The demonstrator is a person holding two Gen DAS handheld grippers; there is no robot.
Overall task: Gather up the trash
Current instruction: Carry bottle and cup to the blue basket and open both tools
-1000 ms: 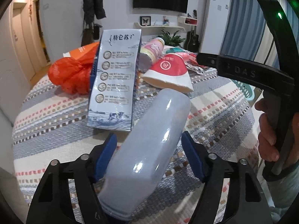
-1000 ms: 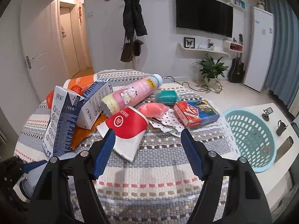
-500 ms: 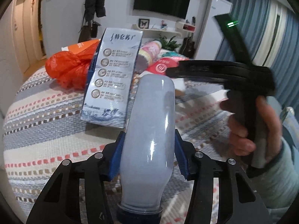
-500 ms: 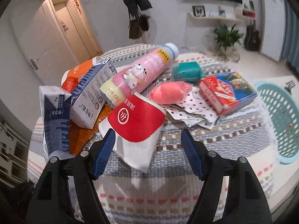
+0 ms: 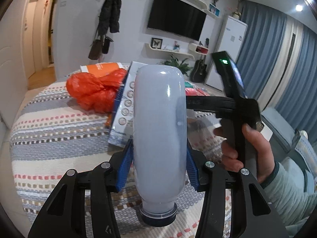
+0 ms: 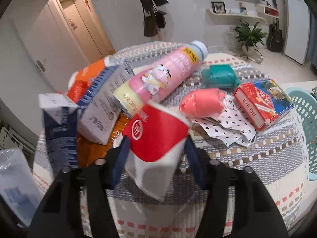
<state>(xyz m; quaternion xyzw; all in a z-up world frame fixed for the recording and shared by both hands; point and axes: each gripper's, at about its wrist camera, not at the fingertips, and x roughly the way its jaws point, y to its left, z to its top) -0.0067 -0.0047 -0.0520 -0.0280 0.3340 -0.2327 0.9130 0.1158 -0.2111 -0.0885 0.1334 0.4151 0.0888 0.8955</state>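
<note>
My left gripper (image 5: pixel 158 166) is shut on a grey plastic bottle (image 5: pixel 159 123) and holds it lifted above the table, cap end toward the camera. The bottle also shows at the left edge of the right wrist view (image 6: pixel 15 180). My right gripper (image 6: pixel 156 164) is open, its blue pads on either side of a flattened red and white paper cup (image 6: pixel 156 138) lying on the striped tablecloth (image 6: pixel 247 162). I cannot tell whether the pads touch the cup. In the left wrist view the right gripper's black body (image 5: pixel 235 107) is to the right of the bottle.
On the table lie a pink bottle (image 6: pixel 164 75), milk cartons (image 6: pixel 105 103), an orange bag (image 5: pixel 95 89), a pink wad (image 6: pixel 204 103), a green packet (image 6: pixel 220 75), a red and blue box (image 6: pixel 263 103) and heart-print paper (image 6: pixel 233 132). A teal basket (image 6: pixel 305 130) stands at the right.
My left gripper closed on the grey bottle and lifted it off the table. My right gripper moved forward and down until the red and white cup lay between its fingers.
</note>
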